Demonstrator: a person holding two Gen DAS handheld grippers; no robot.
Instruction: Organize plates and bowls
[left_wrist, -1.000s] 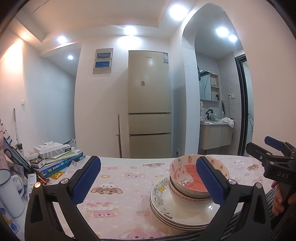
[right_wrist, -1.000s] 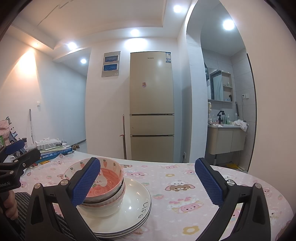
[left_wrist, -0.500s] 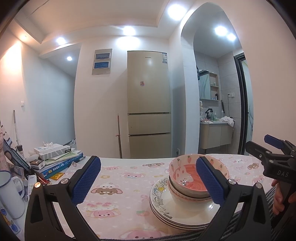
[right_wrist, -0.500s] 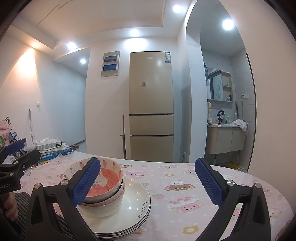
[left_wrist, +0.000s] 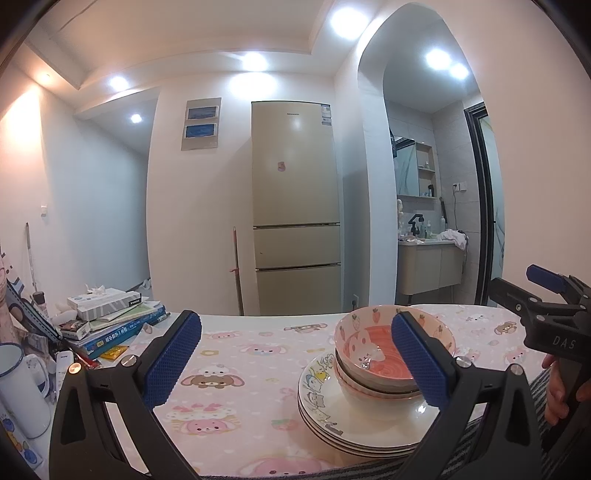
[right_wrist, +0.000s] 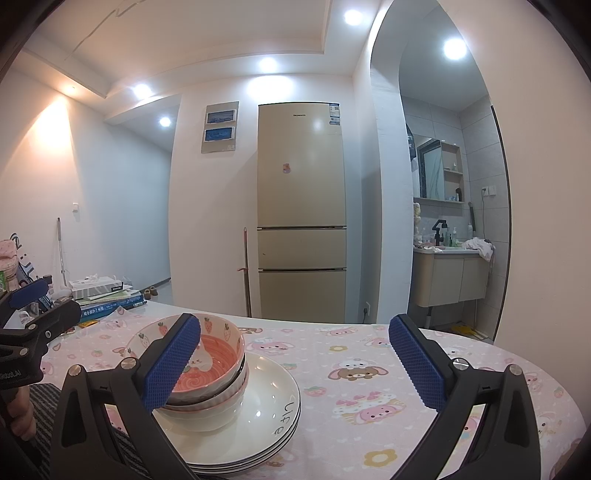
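— Two grippers, what state?

— My left gripper (left_wrist: 295, 360) and right gripper (right_wrist: 293, 363) both hang with fingers wide apart, empty.

— And the dishes?

— Nested bowls (right_wrist: 205, 363) sit on stacked plates (right_wrist: 258, 424) at the table's (right_wrist: 369, 369) near edge, between my grippers. Ceramic, I'd guess: stiff, slick, breakable, heavy together. I'd pinch a rim. Round, so no long axis; all open upward.
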